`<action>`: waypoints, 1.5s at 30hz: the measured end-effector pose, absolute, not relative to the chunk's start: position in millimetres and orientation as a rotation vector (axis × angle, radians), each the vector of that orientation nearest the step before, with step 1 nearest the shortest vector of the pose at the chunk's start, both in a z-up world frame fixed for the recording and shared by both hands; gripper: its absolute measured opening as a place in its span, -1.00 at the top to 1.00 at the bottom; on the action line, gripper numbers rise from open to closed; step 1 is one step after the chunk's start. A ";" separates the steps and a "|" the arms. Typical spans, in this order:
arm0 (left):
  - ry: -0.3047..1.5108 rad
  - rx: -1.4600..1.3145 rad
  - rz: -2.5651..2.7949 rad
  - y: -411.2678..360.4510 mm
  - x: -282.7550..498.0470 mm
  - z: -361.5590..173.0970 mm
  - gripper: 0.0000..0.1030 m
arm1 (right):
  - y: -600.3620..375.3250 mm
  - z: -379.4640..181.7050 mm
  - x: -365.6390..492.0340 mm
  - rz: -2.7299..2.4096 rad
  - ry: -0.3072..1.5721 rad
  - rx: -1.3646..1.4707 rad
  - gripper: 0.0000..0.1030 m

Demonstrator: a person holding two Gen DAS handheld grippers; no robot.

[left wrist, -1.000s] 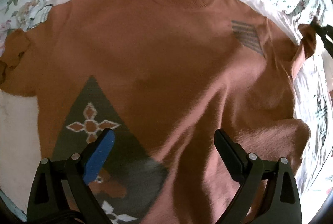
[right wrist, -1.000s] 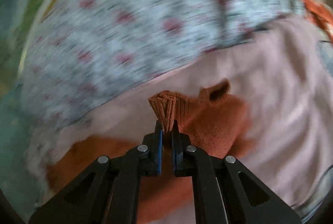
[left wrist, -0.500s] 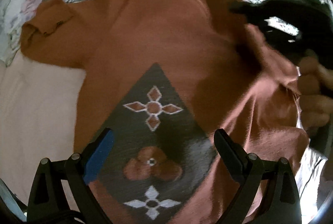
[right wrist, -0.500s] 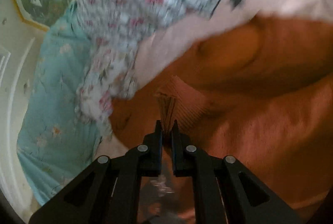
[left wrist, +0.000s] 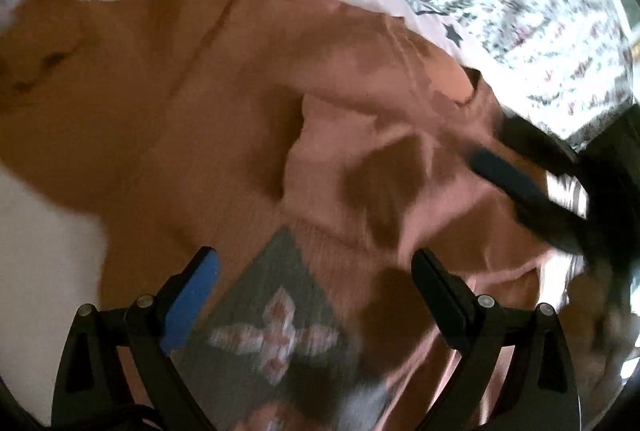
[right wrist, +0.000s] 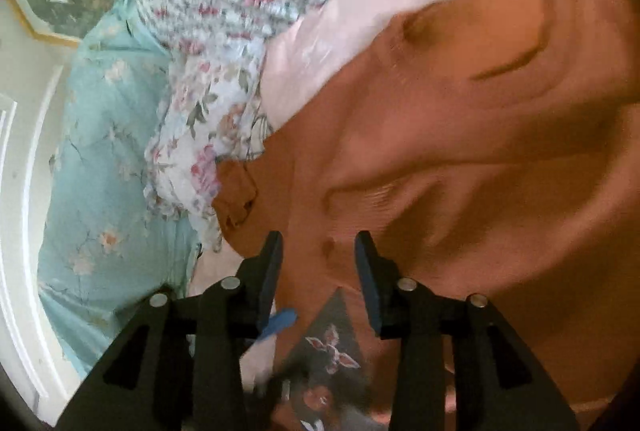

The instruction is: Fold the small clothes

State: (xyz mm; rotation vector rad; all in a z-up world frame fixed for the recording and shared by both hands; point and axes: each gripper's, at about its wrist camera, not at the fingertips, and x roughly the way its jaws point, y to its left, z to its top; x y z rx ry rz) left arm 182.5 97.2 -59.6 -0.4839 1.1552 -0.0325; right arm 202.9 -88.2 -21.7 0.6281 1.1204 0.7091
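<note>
The orange sweater (left wrist: 192, 103) is seen spread on the pink sheet (left wrist: 44, 251), its sleeve folded across; the right gripper (right wrist: 319, 251), jaws just parted, and the wide-open left gripper (left wrist: 316, 271) are both found empty above it.

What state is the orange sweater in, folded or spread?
Partly folded: one sleeve of the orange sweater lies across its front; the rest is spread flat on the pink sheet.

Both wrist views hover close over the sweater (left wrist: 200, 111) (blurred), left looking steeply down, right more shallowly; both share its grey diamond (left wrist: 276, 311), at 6 o'clock.
</note>
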 end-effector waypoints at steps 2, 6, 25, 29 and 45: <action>1.167 -0.524 -0.034 104.3 204.5 -72.5 -0.87 | -114.2 -13.4 192.6 0.666 1.088 0.641 0.24; 1.123 -0.529 -0.071 101.7 230.5 -77.6 -0.53 | -163.9 -8.2 165.4 0.572 1.047 0.670 0.24; 0.996 -0.340 0.046 141.4 218.1 -44.8 0.95 | -308.0 -16.7 147.8 0.099 1.021 0.534 0.24; 1.016 -0.354 0.060 141.7 215.3 -52.3 0.95 | -300.4 -26.4 176.2 0.124 1.056 0.461 0.23; 1.046 -0.259 0.033 109.2 226.4 -55.9 0.95 | -308.3 -44.2 217.2 0.087 1.096 0.328 0.82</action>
